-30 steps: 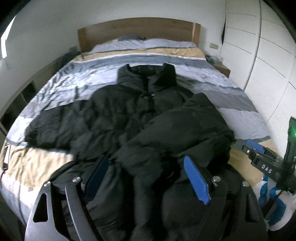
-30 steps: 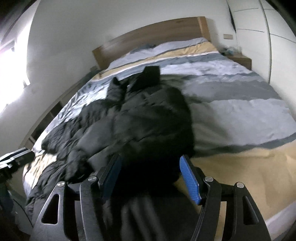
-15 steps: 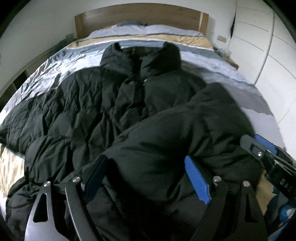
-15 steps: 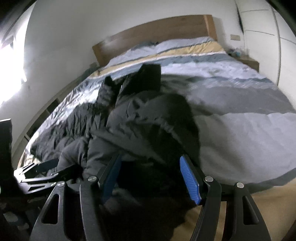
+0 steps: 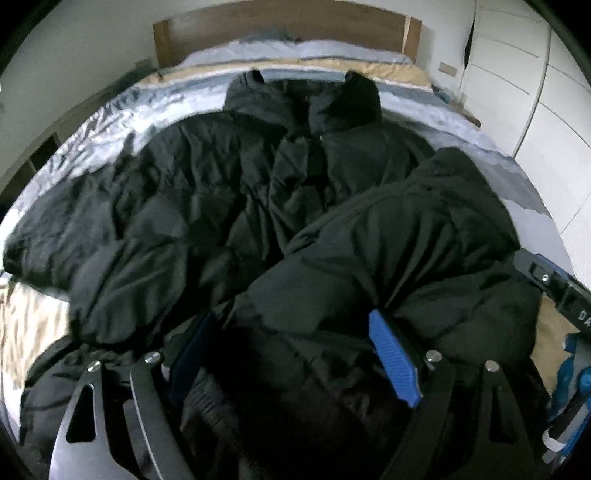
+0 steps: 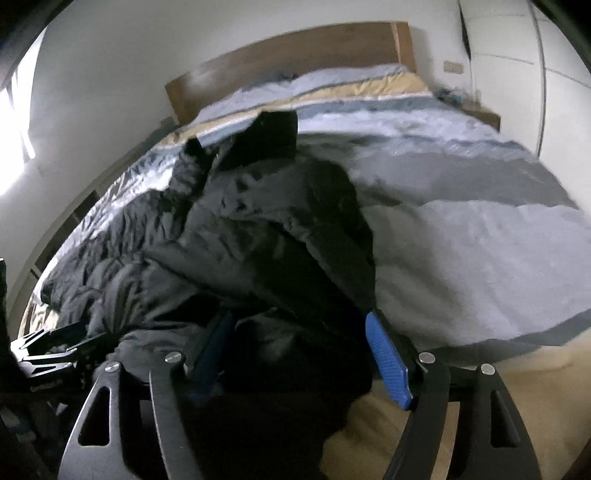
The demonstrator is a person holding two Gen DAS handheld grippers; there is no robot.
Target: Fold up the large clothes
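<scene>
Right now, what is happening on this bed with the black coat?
A person with a handheld gripper in each hand is folding a black puffer jacket spread on the striped bed. One side of the jacket is already folded over the body. The left gripper and the right gripper both have their jaws wide apart with jacket fabric bunched between the blue pads near the hem. The collar points toward the wooden headboard.

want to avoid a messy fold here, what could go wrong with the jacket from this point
1. The black puffer jacket is thick and slick; its hem fills both the left gripper and right gripper, whose fingers look spread wide, so it could slip out mid-fold.
2. The sleeve already folded across may slide back off.
3. The grippers work close together and could bump.
</scene>
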